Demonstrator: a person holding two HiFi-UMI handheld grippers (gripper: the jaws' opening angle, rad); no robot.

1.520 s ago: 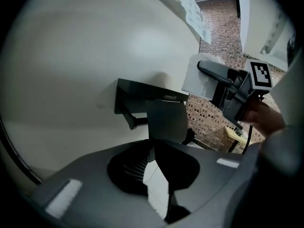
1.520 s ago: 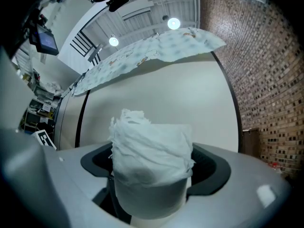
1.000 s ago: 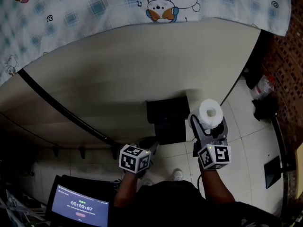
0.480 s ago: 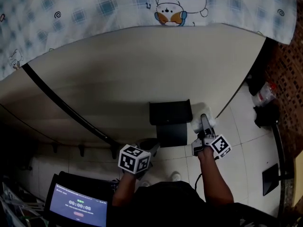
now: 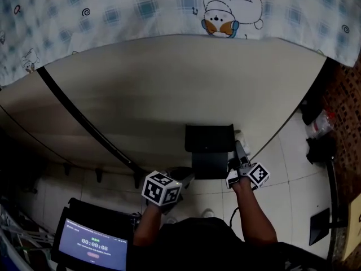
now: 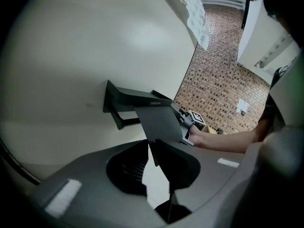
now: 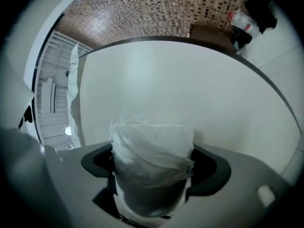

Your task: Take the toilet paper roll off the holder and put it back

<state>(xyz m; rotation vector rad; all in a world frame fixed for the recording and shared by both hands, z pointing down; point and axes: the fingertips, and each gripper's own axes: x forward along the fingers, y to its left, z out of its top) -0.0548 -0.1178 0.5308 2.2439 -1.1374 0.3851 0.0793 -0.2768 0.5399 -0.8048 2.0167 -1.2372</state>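
Low in the right gripper view, my right gripper point(image 7: 153, 175) is clamped wide on the toilet paper roll point(image 7: 152, 146), just right of the holder point(image 5: 208, 137) at the head view's centre. My left gripper point(image 6: 151, 159) pinches the cover point(image 6: 159, 125) by its corner. I'd hold that up and slide the roll in level.

A black holder point(image 5: 209, 139) juts from the cream wall point(image 5: 169, 89) above the tiled floor point(image 5: 290, 154).
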